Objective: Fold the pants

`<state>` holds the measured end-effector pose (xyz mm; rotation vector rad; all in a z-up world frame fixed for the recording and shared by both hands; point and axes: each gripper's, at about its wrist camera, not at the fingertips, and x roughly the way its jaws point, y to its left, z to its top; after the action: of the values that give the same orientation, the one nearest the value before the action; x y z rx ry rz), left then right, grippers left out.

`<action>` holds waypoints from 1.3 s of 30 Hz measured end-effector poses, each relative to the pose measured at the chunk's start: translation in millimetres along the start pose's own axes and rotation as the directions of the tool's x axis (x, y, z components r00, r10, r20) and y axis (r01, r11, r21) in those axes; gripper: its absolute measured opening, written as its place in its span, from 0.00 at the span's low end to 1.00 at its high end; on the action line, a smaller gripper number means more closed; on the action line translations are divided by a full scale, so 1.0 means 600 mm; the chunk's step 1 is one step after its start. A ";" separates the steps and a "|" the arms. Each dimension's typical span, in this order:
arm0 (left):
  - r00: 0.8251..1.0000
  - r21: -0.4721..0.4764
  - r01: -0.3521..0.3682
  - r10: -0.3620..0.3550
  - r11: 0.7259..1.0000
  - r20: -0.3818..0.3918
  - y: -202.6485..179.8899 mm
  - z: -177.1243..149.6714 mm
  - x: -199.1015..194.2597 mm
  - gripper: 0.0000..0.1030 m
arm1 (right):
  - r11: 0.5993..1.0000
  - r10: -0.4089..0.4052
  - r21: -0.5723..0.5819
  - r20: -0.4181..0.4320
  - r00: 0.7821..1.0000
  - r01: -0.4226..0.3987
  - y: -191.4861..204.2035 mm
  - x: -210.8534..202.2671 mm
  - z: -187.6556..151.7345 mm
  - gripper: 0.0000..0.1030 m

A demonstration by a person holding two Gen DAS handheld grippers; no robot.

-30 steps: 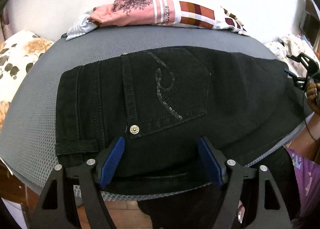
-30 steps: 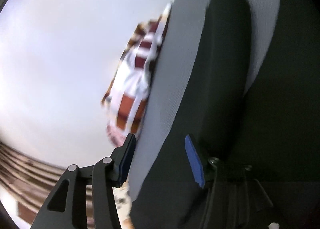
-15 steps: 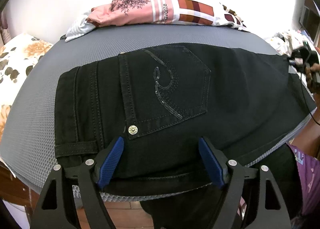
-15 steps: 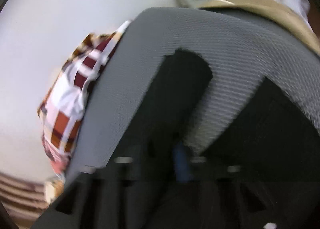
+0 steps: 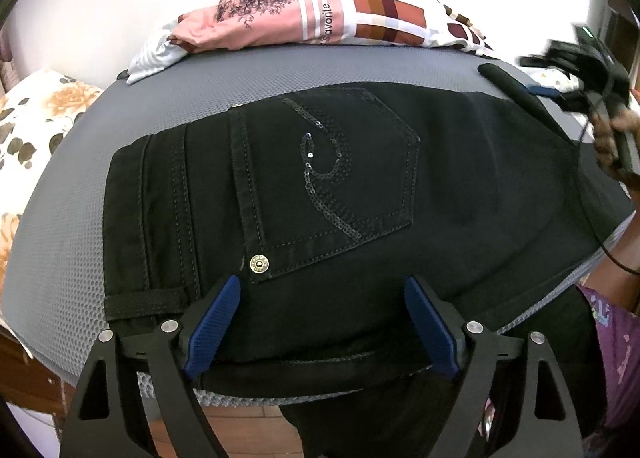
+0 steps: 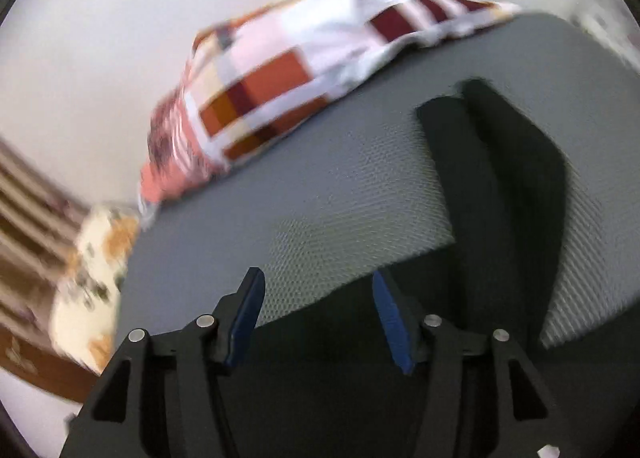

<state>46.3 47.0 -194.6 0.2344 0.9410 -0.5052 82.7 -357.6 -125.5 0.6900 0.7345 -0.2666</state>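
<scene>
Pants (image 5: 320, 193) lie flat on the grey mat (image 5: 60, 258), waistband to the left, back pocket up (sequin swirl on it), leg running right. Left gripper (image 5: 322, 298) stands wide above the near edge of the pants, its jaws just opened further, pads off the cloth. Right gripper (image 6: 316, 298) is half open after a quick shut and reopening, nothing between the pads; view blurred. Folded clothes (image 5: 320, 13) sit at the mat's far edge.
</scene>
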 end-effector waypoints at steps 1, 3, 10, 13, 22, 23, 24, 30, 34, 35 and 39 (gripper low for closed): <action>1.000 -0.002 0.002 -0.002 1.000 0.001 0.000 0.000 0.000 0.82 | 0.996 0.051 0.071 0.038 0.998 -0.053 -0.037 -0.027 -0.003 0.52; 1.000 -0.005 0.003 -0.003 1.000 0.002 0.000 -0.001 0.000 0.82 | 0.984 0.059 0.164 0.080 0.995 -0.071 -0.117 -0.073 0.000 0.52; 1.000 0.003 0.003 -0.003 1.000 0.011 0.000 -0.005 0.000 0.83 | 0.994 -0.022 0.106 0.077 0.997 0.013 -0.215 -0.138 0.044 0.35; 1.000 0.001 0.000 0.000 1.000 0.005 -0.003 -0.005 0.002 0.85 | 1.000 0.005 -0.013 0.035 0.999 -0.004 -0.179 -0.108 0.062 0.33; 1.000 -0.013 -0.007 0.007 1.000 -0.007 -0.007 -0.001 0.009 0.89 | 0.957 -0.160 -0.259 -0.101 0.982 0.130 -0.103 0.039 0.078 0.33; 1.000 -0.013 -0.008 0.008 1.000 -0.007 -0.008 -0.001 0.009 0.89 | 0.955 -0.185 -0.255 -0.119 0.976 0.150 -0.107 0.048 0.081 0.33; 1.000 -0.013 -0.011 0.011 1.000 -0.008 -0.009 0.000 0.010 0.90 | 0.956 -0.193 -0.248 -0.118 0.974 0.159 -0.108 0.053 0.084 0.34; 1.000 -0.012 -0.014 0.014 1.000 -0.006 -0.011 0.000 0.012 0.92 | 0.986 -0.060 -0.166 -0.174 0.983 0.031 -0.111 0.059 0.087 0.23; 1.000 -0.009 -0.016 0.016 1.000 -0.007 -0.012 -0.001 0.014 0.94 | 0.974 -0.047 -0.227 -0.159 0.986 0.009 -0.083 0.051 0.077 0.08; 1.000 -0.009 -0.019 0.019 1.000 -0.008 -0.012 0.000 0.014 0.94 | 0.976 -0.044 -0.216 -0.152 0.987 0.010 -0.084 0.052 0.081 0.08; 1.000 -0.012 -0.020 0.020 1.000 -0.013 -0.013 0.001 0.015 0.95 | 0.985 -0.041 -0.174 -0.151 0.988 0.014 -0.101 0.062 0.094 0.11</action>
<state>47.1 37.0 -201.7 0.2361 0.9534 -0.4800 112.0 -439.9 -150.1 0.5396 0.9042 -0.1731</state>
